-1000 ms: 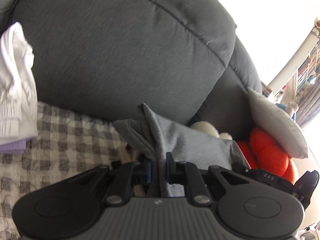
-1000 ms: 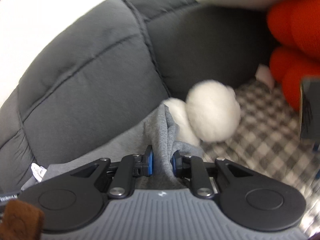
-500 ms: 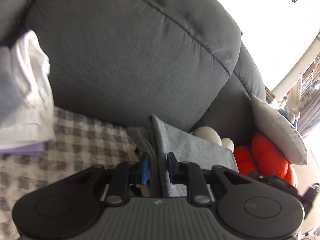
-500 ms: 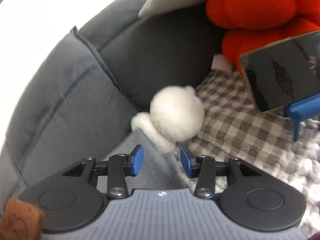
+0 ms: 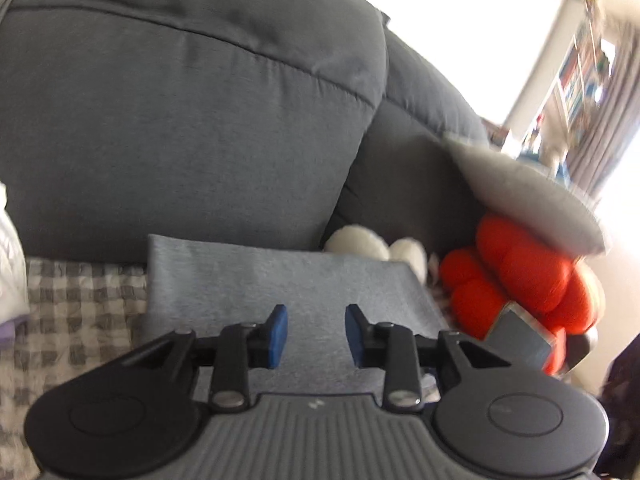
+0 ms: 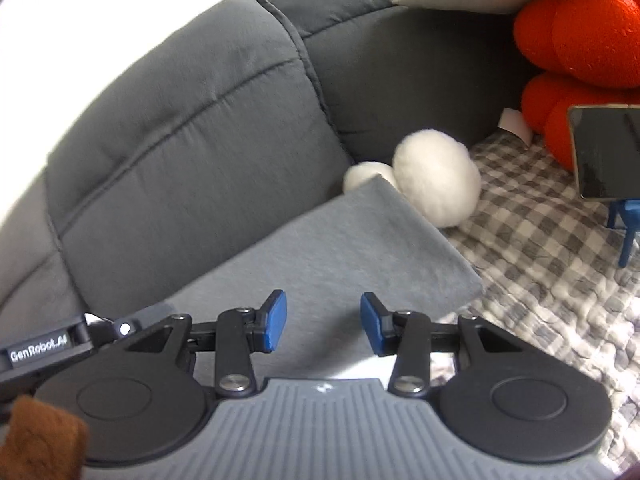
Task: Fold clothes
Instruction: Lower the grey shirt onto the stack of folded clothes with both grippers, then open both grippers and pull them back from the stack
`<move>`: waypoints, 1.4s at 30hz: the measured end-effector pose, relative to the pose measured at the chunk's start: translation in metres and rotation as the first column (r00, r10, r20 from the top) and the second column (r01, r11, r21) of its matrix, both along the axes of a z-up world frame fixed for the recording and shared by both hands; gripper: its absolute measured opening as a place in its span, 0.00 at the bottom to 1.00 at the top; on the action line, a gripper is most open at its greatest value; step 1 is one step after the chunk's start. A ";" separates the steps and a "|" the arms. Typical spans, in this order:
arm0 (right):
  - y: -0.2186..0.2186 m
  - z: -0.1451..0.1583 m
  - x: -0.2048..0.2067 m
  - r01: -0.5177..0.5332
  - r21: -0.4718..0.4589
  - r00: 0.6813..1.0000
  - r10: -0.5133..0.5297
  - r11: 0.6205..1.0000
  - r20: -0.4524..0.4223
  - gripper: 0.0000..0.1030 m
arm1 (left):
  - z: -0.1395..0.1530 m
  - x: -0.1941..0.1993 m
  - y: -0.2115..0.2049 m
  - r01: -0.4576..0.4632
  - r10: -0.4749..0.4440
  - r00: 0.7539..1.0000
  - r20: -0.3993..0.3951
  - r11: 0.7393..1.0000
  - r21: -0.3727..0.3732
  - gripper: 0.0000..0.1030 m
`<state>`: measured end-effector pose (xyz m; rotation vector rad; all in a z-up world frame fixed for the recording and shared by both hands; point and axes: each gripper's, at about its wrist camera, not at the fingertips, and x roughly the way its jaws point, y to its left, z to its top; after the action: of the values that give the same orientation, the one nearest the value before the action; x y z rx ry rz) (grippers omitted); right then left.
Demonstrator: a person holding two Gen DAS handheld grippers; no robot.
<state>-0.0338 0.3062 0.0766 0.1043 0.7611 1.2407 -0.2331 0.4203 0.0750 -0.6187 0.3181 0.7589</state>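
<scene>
A grey garment [image 5: 256,280] lies flat and folded on the checked blanket [image 5: 76,312], its far edge against the sofa back. My left gripper [image 5: 316,334] hovers just above its near part, open, nothing between the blue pads. In the right wrist view the same grey garment [image 6: 328,248] spreads ahead of my right gripper [image 6: 322,322], which is also open and holds nothing. The garment's near edge is hidden under both gripper bodies.
Dark grey sofa cushions [image 5: 192,128] rise behind. A white plush toy [image 6: 436,178] touches the garment's far right corner. An orange plush [image 5: 520,272] and pale pillow [image 5: 528,196] sit to the right. A phone on a blue stand [image 6: 604,152] stands on the blanket. White clothes [image 5: 10,264] lie at left.
Both grippers were shut on the bunched grey garment a second ago. The right let go first, then the left; the garment now lies flat and both grippers have drawn back.
</scene>
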 end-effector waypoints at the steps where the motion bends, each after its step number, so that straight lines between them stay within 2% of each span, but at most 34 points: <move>1: 0.000 -0.002 -0.001 0.003 0.002 1.000 -0.003 1.000 -0.003 0.44 | -0.004 0.006 0.002 -0.004 0.004 1.000 -0.031 1.000 -0.006 0.30; 3: 0.002 -0.005 -0.002 -0.008 0.007 1.000 0.008 1.000 0.000 0.44 | -0.013 0.015 0.005 -0.016 0.014 0.997 -0.078 0.999 -0.028 0.30; 8: 0.017 -0.020 -0.014 -0.038 -0.078 0.992 0.047 0.996 0.113 0.44 | -0.016 0.013 0.005 -0.010 0.007 0.994 -0.108 1.000 -0.026 0.31; 12: 0.012 -0.011 -0.014 -0.027 -0.047 0.994 0.031 0.999 0.103 0.45 | -0.005 0.006 -0.003 -0.014 0.011 0.992 -0.125 1.000 -0.019 0.32; 14: 0.003 0.000 -0.014 -0.028 -0.005 0.994 0.028 1.000 0.110 0.45 | 0.000 0.002 -0.007 -0.016 0.013 0.991 -0.134 1.000 -0.016 0.35; 15: -0.001 0.005 -0.015 -0.028 0.006 0.992 0.027 1.000 0.122 0.45 | 0.003 0.000 -0.009 -0.017 0.015 0.990 -0.139 1.000 -0.014 0.40; 16: -0.005 0.009 -0.016 -0.027 0.011 0.991 0.026 1.000 0.132 0.45 | 0.006 -0.001 -0.012 -0.018 0.016 0.990 -0.143 1.000 -0.013 0.51; 17: -0.010 0.012 -0.017 -0.027 0.009 0.990 0.026 1.000 0.139 0.46 | 0.008 -0.004 -0.016 -0.028 0.026 0.986 -0.165 1.000 -0.013 0.56; 20: -0.023 0.016 -0.025 -0.042 -0.016 0.987 0.044 0.999 0.151 0.46 | 0.015 -0.015 -0.032 -0.047 0.042 0.980 -0.196 0.999 -0.020 0.58; 22: -0.031 0.018 -0.033 -0.060 -0.047 0.981 0.067 0.997 0.182 0.47 | 0.018 -0.022 -0.043 -0.052 0.047 0.976 -0.214 0.998 -0.017 0.64; 26: -0.056 0.024 -0.055 -0.056 -0.087 0.969 0.076 0.995 0.234 0.50 | 0.024 -0.038 -0.068 -0.029 0.035 0.969 -0.243 0.999 0.027 0.73; 30: -0.092 0.023 -0.077 -0.043 -0.070 0.977 0.057 0.997 0.206 0.50 | 0.024 -0.059 -0.089 -0.030 0.035 0.969 -0.244 0.999 0.026 0.77; 35: -0.120 0.022 -0.103 -0.023 -0.089 0.972 0.043 0.996 0.231 0.54 | 0.023 -0.073 -0.111 -0.017 0.022 0.963 -0.269 1.000 0.024 0.77; 37: -0.130 0.021 -0.111 -0.017 -0.096 0.972 0.039 0.995 0.232 0.54 | 0.021 -0.077 -0.119 -0.008 0.016 0.961 -0.275 1.000 0.028 0.81; 38: -0.133 0.021 -0.115 -0.018 -0.099 0.971 0.041 0.995 0.234 0.57 | 0.021 -0.078 -0.122 -0.005 0.013 0.961 -0.276 1.000 0.030 0.82; 40: -0.136 0.020 -0.118 -0.026 -0.107 0.968 0.052 0.994 0.247 0.75 | 0.019 -0.080 -0.129 -0.010 0.020 0.957 -0.290 0.999 0.037 0.86; 42: -0.134 0.018 -0.118 -0.020 -0.128 0.965 0.053 0.992 0.255 0.99 | 0.018 -0.080 -0.132 -0.022 0.032 0.949 -0.313 0.999 0.037 0.87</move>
<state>-0.1520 0.1725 0.0941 -0.1721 0.6131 1.2100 -0.3134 0.2885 0.0932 -0.4707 0.5893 0.8885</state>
